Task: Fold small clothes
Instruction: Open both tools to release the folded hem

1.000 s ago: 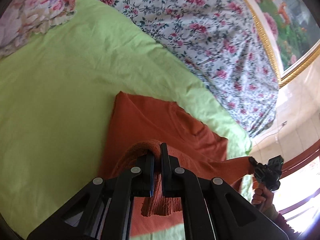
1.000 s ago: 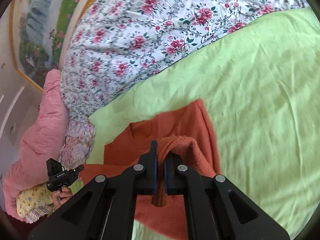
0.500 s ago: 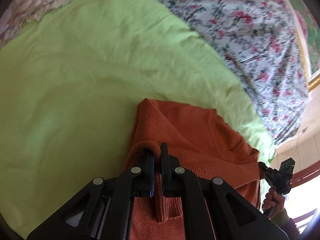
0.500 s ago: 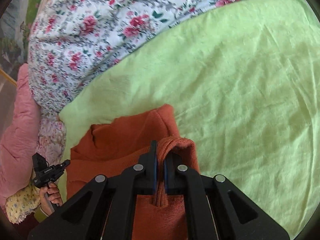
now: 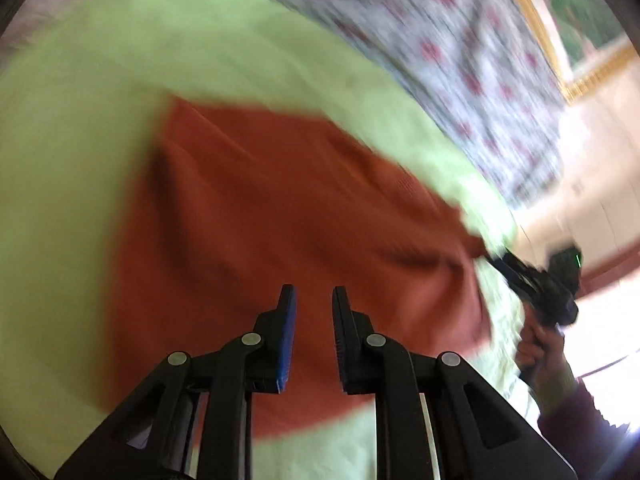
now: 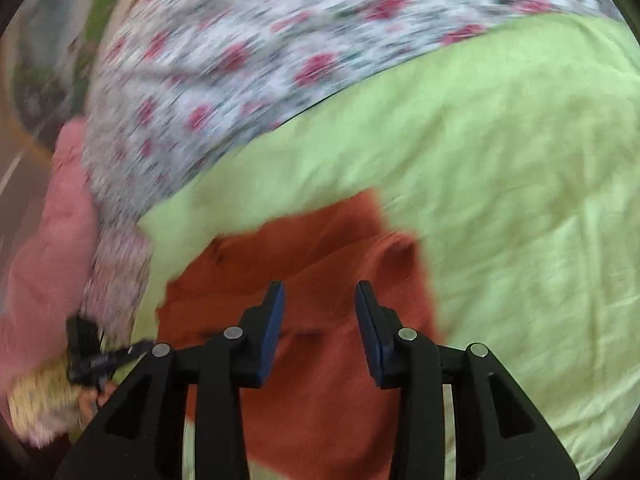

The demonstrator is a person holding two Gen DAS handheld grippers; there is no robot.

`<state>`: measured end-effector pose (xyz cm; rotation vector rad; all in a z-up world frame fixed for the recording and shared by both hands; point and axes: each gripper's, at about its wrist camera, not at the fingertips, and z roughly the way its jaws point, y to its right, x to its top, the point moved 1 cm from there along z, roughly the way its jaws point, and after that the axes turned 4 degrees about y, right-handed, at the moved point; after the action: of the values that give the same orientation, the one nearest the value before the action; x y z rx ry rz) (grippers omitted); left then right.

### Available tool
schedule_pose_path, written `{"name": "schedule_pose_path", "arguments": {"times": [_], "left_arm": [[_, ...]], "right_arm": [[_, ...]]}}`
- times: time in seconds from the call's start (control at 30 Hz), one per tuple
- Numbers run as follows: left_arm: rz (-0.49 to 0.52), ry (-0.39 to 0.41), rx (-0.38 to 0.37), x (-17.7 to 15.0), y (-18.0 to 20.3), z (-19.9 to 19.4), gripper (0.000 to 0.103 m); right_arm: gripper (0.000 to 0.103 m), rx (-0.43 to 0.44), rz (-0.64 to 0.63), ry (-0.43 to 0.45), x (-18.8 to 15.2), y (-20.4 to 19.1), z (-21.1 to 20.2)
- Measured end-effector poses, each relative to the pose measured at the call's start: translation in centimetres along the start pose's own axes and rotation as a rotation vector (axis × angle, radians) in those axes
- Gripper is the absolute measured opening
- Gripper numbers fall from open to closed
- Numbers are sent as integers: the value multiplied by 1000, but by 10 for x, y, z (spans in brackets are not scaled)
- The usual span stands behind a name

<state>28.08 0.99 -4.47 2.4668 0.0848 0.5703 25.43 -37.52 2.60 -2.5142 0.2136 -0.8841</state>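
Observation:
An orange knit garment point(image 5: 280, 208) lies folded over on the light green sheet point(image 5: 72, 160). My left gripper point(image 5: 314, 300) hovers just above its near part; the jaws are opening, a narrow gap between them and no cloth in it. In the right wrist view the same orange garment point(image 6: 320, 248) lies under my right gripper point(image 6: 319, 294), whose jaws are opening wider, with nothing between the pads. Each gripper shows in the other's view: the right gripper point(image 5: 540, 284) at the garment's far right edge, the left gripper point(image 6: 96, 356) at the left. Both views are motion-blurred.
A floral quilt point(image 6: 280, 48) covers the bed beyond the green sheet point(image 6: 520, 160). A pink cushion point(image 6: 44, 240) lies at the left in the right wrist view. A gold-framed picture point(image 5: 560, 40) hangs on the wall. A person's hand point(image 5: 540, 344) holds the right gripper.
Both grippers let go of the orange cloth folds that they pinched and now stand with gaps between the jaws. The garment now lies flat, and both views swung.

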Motion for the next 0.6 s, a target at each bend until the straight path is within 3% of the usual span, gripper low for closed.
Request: {"name": "schedule_pose_path", "arguments": {"times": [0.07, 0.13, 0.2, 0.27, 0.4, 0.6], "left_arm": [[23, -86, -8, -14, 14, 31, 16], [66, -131, 50, -17, 21, 54, 16], [107, -139, 71, -5, 24, 64, 15], [139, -140, 89, 12, 24, 68, 15], [168, -93, 200, 73, 8, 74, 15], [50, 101, 273, 156, -17, 64, 15]], "right_arm": [[39, 78, -113, -149, -24, -32, 24], [39, 111, -215, -270, -44, -52, 46], [39, 105, -324, -390, -58, -64, 68], [39, 71, -378, -432, -55, -60, 83], [31, -47, -406, -372, -14, -34, 101], [28, -199, -244, -103, 68, 4, 106]]}}
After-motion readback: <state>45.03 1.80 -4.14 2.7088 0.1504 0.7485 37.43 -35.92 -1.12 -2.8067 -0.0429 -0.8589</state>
